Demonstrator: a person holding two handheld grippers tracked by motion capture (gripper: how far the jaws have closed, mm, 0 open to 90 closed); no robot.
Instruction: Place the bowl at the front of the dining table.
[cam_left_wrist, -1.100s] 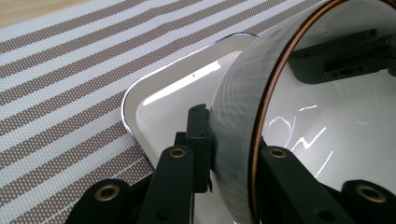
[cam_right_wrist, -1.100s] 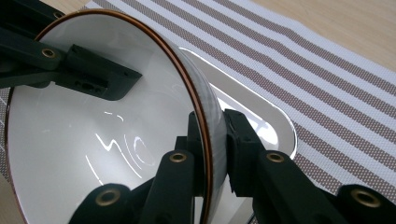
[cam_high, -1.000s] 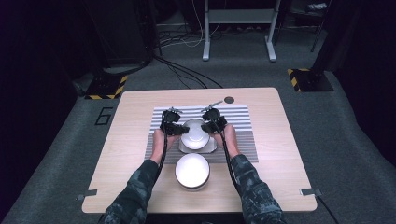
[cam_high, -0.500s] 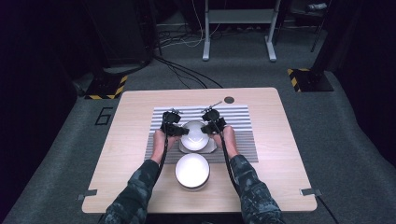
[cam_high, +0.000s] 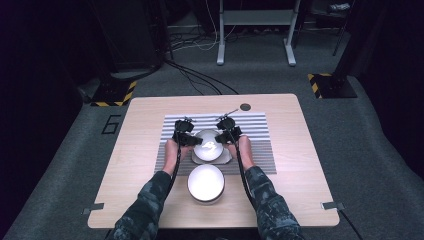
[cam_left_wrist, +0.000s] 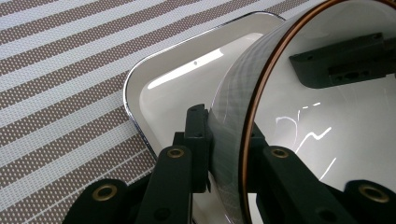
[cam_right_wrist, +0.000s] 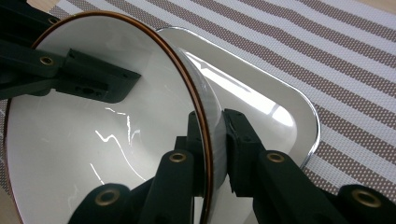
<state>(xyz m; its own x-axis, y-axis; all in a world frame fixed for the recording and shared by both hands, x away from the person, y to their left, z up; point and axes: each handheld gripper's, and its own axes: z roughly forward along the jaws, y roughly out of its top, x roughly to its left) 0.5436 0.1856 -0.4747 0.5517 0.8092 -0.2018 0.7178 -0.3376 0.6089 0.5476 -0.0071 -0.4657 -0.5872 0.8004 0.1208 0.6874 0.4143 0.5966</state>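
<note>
1. Two grippers share one load: our left gripper (cam_high: 192, 140) has its fingers (cam_left_wrist: 196, 140) clamped on the left wall of the white round bowl with a thin brown rim (cam_high: 208, 145).
2. We hold that bowl above the white rounded-rectangular dish with a silvery edge (cam_left_wrist: 163, 79), which lies on the brown-and-white striped woven mat (cam_high: 260, 125).
3. Our right gripper (cam_high: 225, 137) pinches the bowl's right wall between its fingers (cam_right_wrist: 240, 140).
4. Nearer us, a second white round bowl (cam_high: 206, 183) rests on the light wooden tabletop (cam_high: 300, 165).

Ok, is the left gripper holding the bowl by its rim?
Yes: the left gripper has its fingers clamped on either side of the bowl rim.
</note>
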